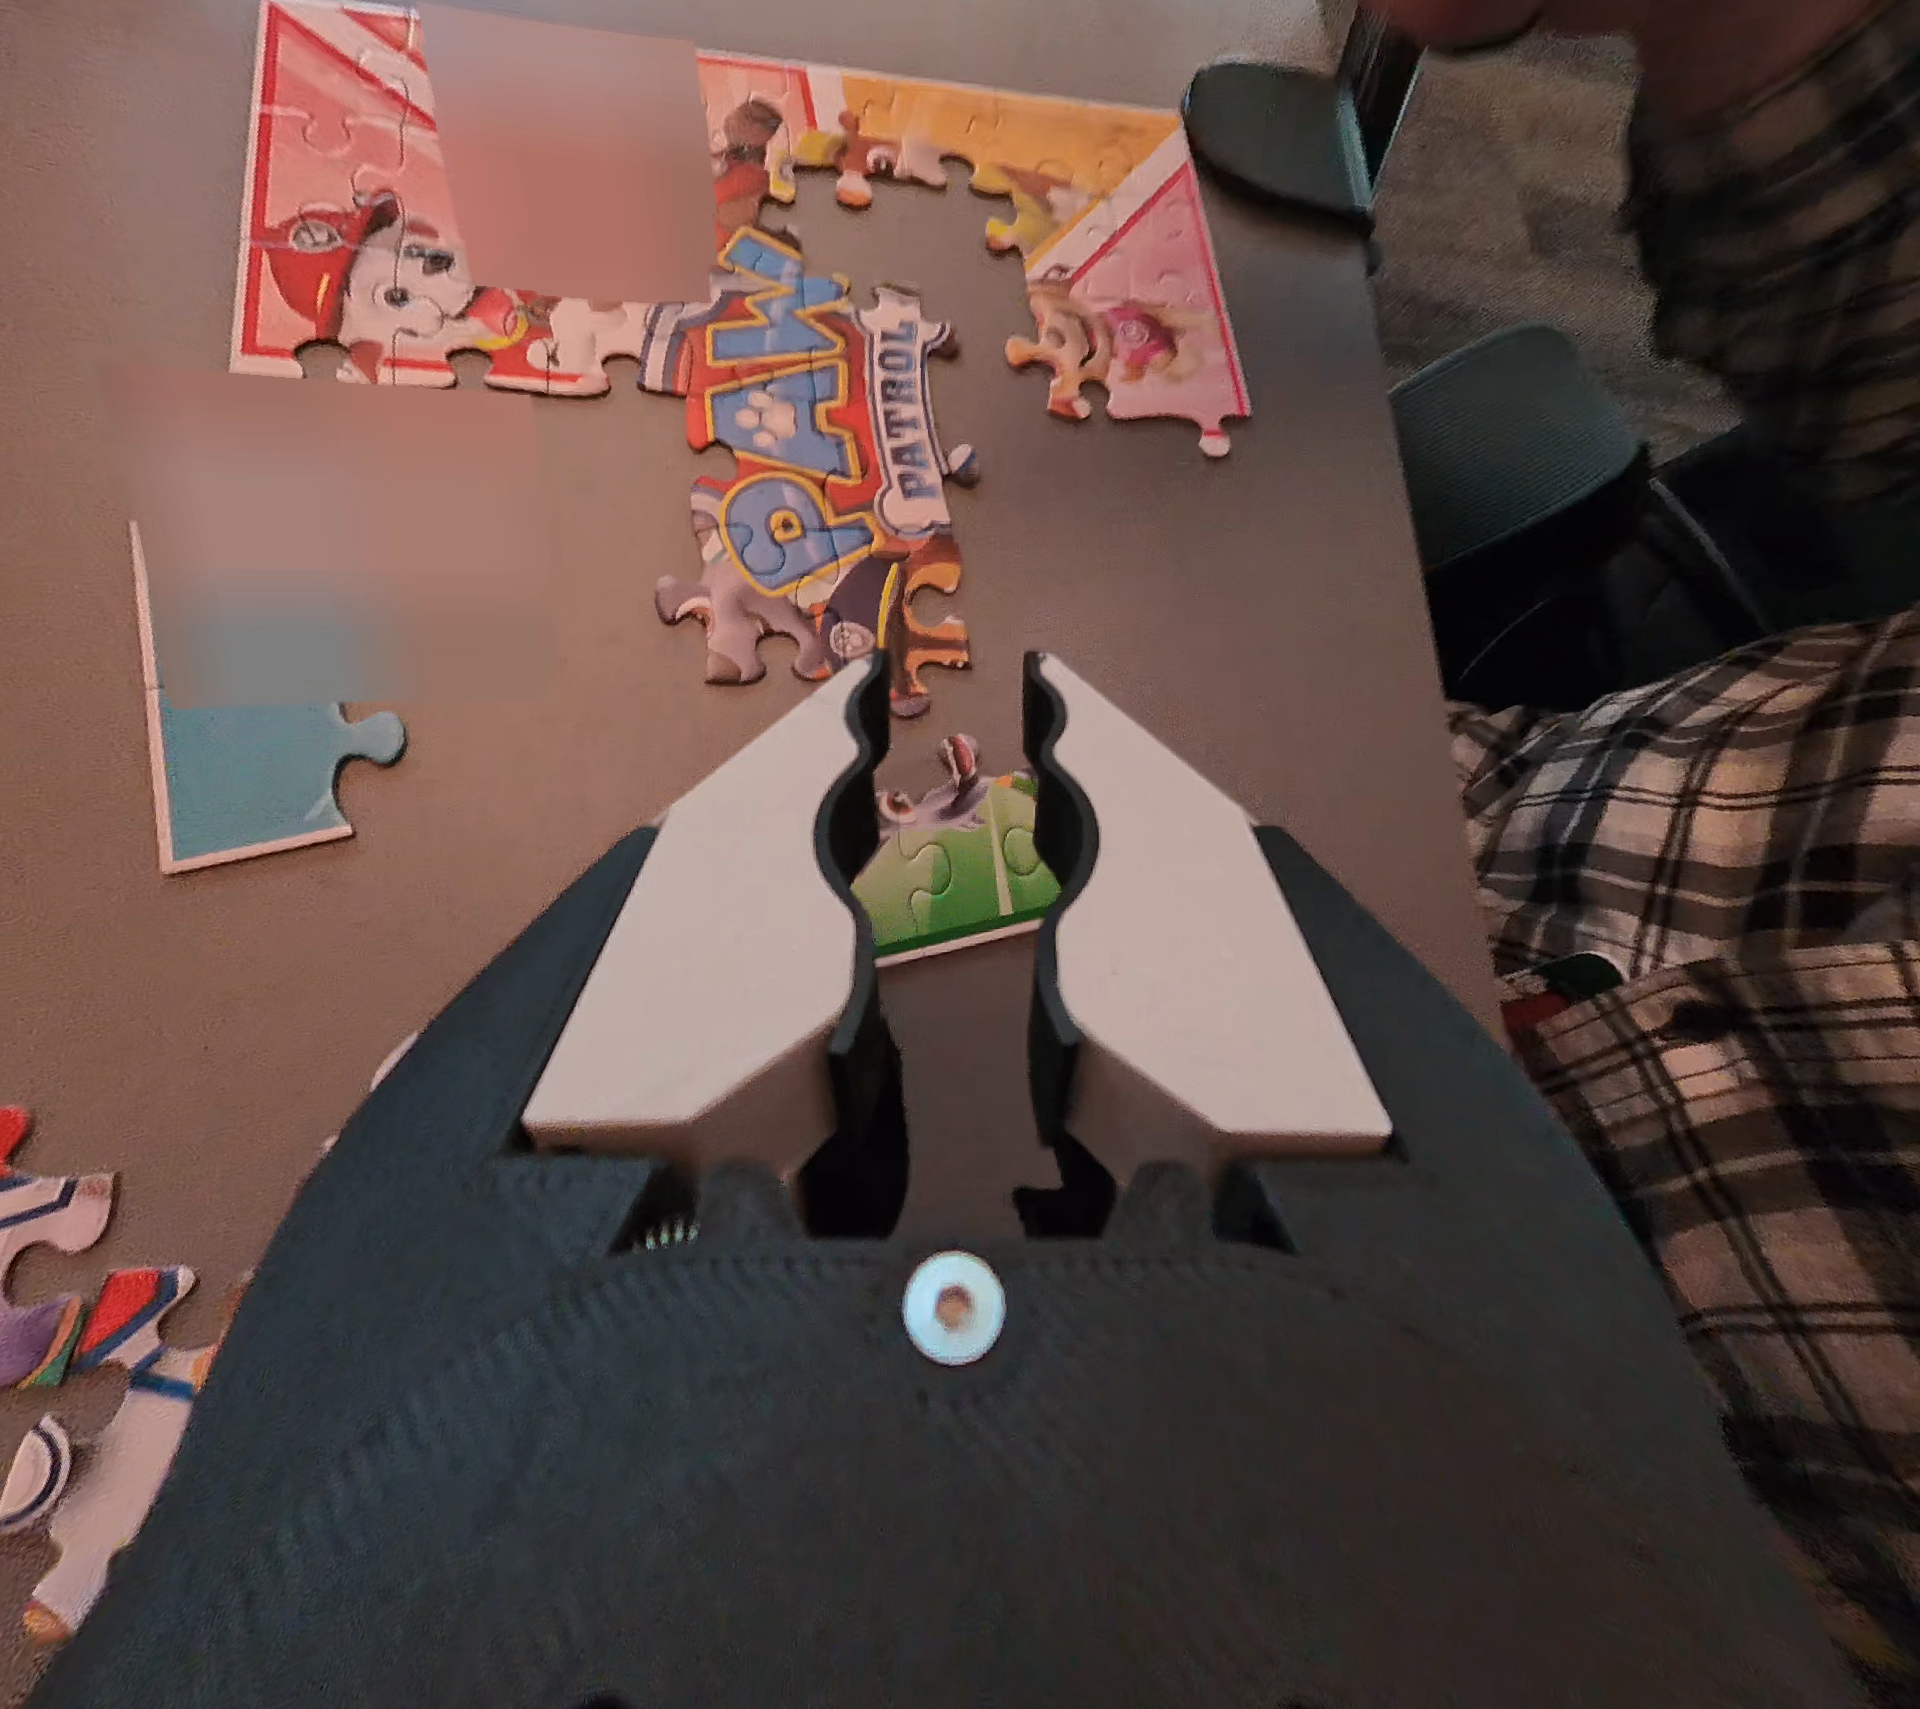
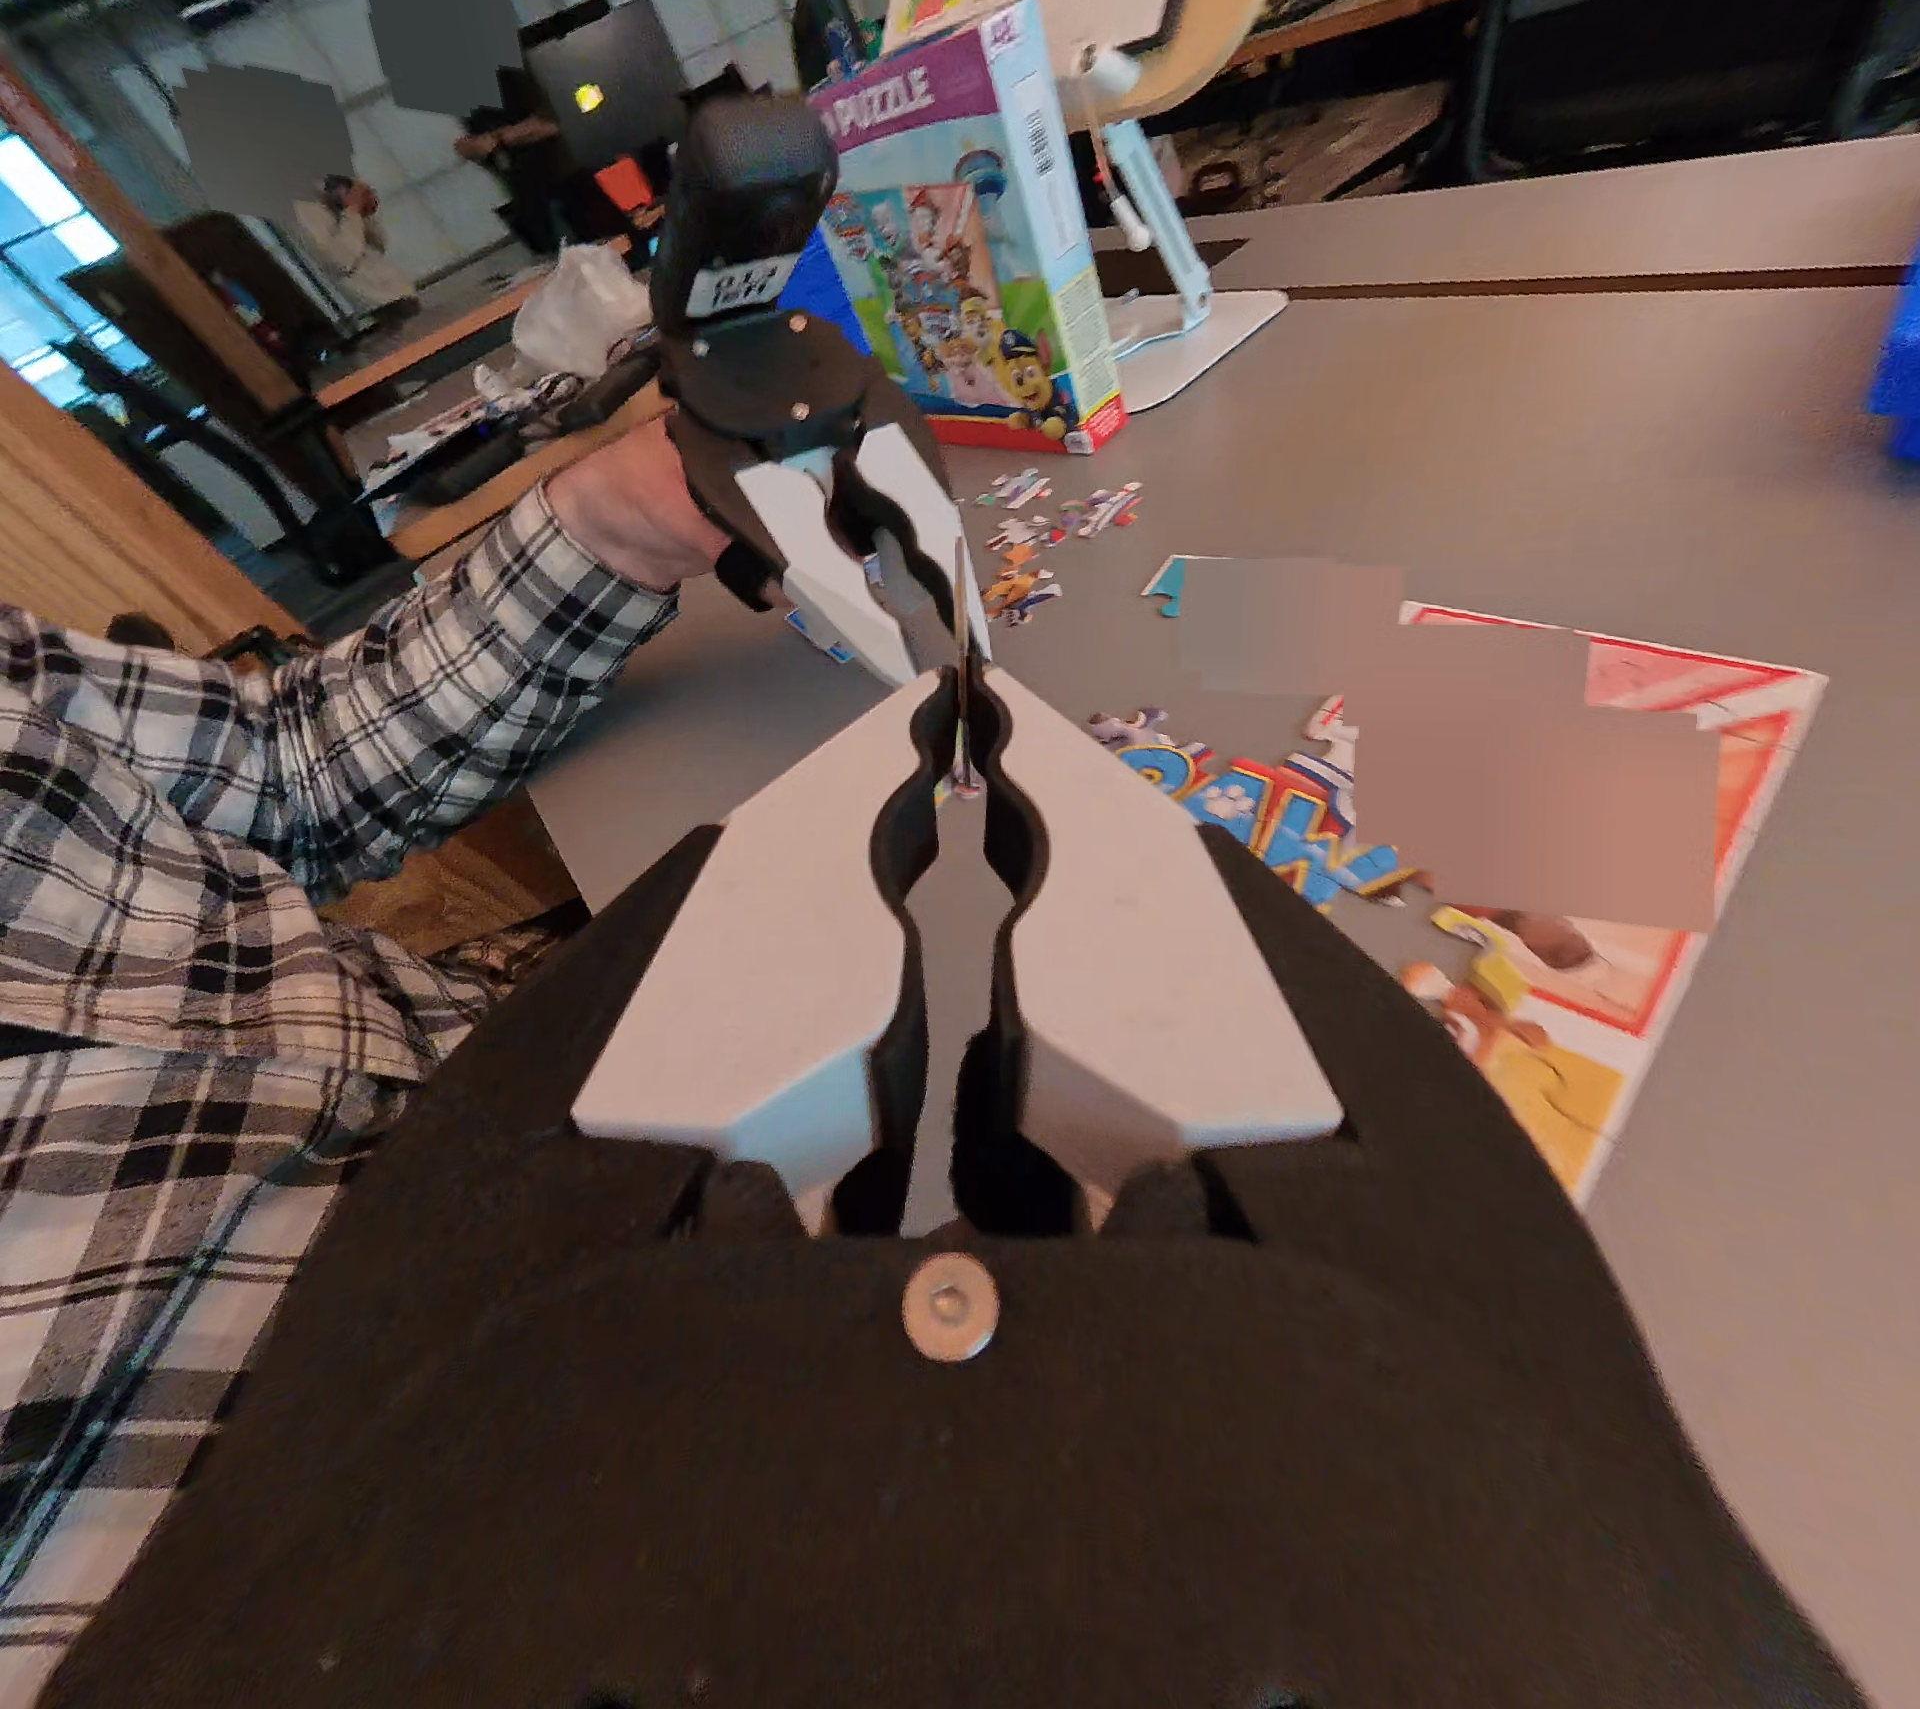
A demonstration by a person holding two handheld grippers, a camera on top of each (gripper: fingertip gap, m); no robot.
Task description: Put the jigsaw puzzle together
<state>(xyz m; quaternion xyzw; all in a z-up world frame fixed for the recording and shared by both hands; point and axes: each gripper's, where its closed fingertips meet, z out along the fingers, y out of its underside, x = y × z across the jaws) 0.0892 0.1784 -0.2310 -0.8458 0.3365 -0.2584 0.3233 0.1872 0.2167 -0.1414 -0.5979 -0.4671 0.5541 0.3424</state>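
Pinching a puzzle piece [image 2: 961,620] in the right hand-held gripper [image 2: 961,698], tips closed on its lower part, the thin card standing edge-on and rising straight up and forward out of the jaws. Holding it off the surface [image 2: 1507,454], long axis in line with the fingers.

Meeting the left hand-held gripper [image 1: 956,672] just ahead of those tips, jaws standing apart and carrying nothing, angled down toward the piece's upper end; touching it or not, hard telling from here. Probably lining up a handover or a re-grip, with the left nearer the free end.

Hovering that left tool directly over a green joined section [image 1: 951,880], seen between its fingers. Lying beyond its tips, the logo cluster [image 1: 800,433], then the bordered frame [image 1: 1132,288] with a bare gap between them.

Waiting off to the left tool's near left, loose pieces [image 1: 62,1296]; standing far ahead of the right one, the puzzle box [image 2: 966,257].
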